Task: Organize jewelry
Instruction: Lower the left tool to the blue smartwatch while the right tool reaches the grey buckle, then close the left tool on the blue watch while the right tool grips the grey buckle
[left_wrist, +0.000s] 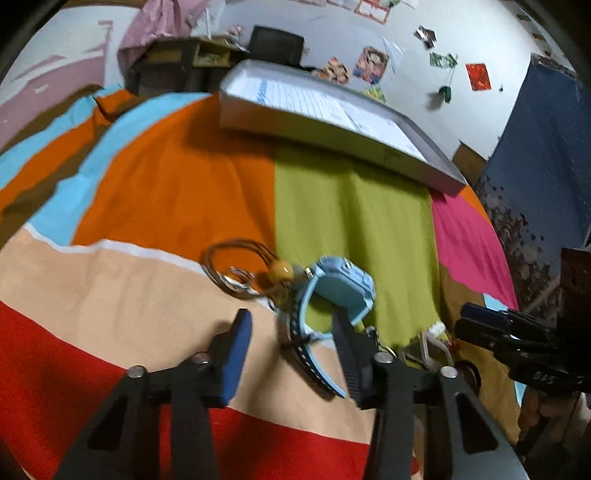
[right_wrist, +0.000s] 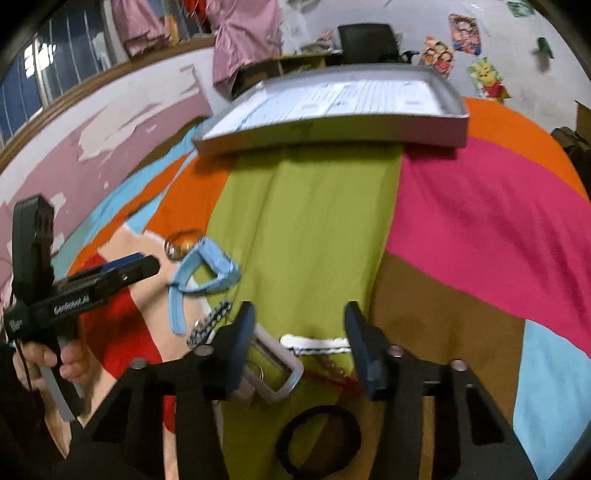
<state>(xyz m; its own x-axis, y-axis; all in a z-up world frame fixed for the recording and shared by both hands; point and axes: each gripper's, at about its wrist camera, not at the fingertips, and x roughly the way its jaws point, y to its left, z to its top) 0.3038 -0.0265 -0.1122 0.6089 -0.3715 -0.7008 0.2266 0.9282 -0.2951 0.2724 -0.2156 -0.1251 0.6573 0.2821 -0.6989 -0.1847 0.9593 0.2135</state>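
A light blue watch lies on the striped bedspread, also seen in the right wrist view. My left gripper is open, its right finger beside the watch strap. A brown cord ring with an amber bead lies just left of the watch. My right gripper is open above a clear rectangular piece, a white chain, red beads and a beaded bracelet. A black ring lies below it.
A shallow grey box lid lined with printed paper sits at the far side of the bedspread, also in the right wrist view. The right gripper shows at the left view's right edge. A pink wall runs on the left.
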